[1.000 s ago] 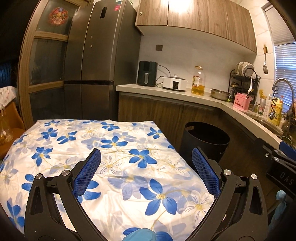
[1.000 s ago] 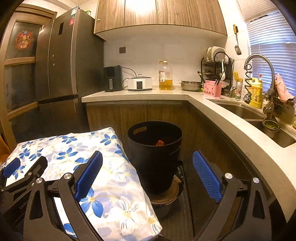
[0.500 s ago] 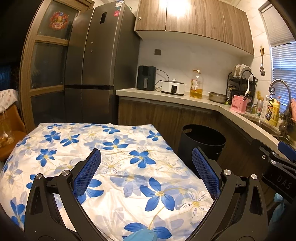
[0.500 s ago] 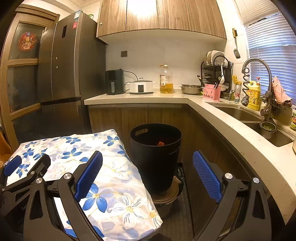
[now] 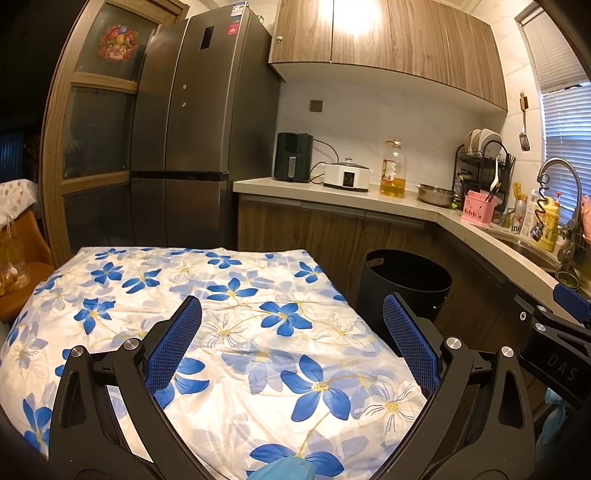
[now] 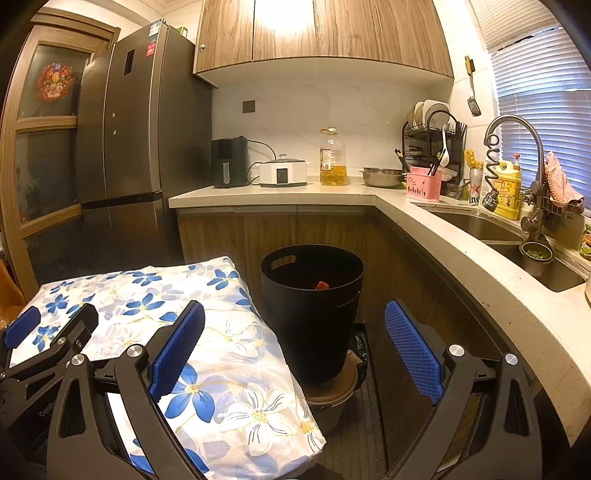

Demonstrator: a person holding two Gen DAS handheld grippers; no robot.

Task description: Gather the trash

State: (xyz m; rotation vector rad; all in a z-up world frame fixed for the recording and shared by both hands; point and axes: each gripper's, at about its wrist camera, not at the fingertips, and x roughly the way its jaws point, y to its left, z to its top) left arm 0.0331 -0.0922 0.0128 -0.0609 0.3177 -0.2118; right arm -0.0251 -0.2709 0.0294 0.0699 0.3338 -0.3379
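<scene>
Warm overhead glare, sharp, fisheye-bent edges

You've got a matt black plastic bin [image 6: 312, 295] by smooth floral cloth [image 5: 221, 325]. Your gripper fingers [image 6: 412, 347] have rough blue textured pads on matt black plastic frames. Fridge [image 5: 199, 147] is brushed metal; cabinets [image 6: 321, 33] glossy wood grain; counter [image 6: 461, 243] smooth, stone-like.

Table [image 5: 55, 314] covered edge to edge by white cloth [image 5: 236, 325] with blue flower print, cloth draping over near corner; nothing else on top. Floor [image 6: 354, 439] beside table carries round stand [image 6: 332, 391], black bin [image 6: 314, 314] on it
</scene>
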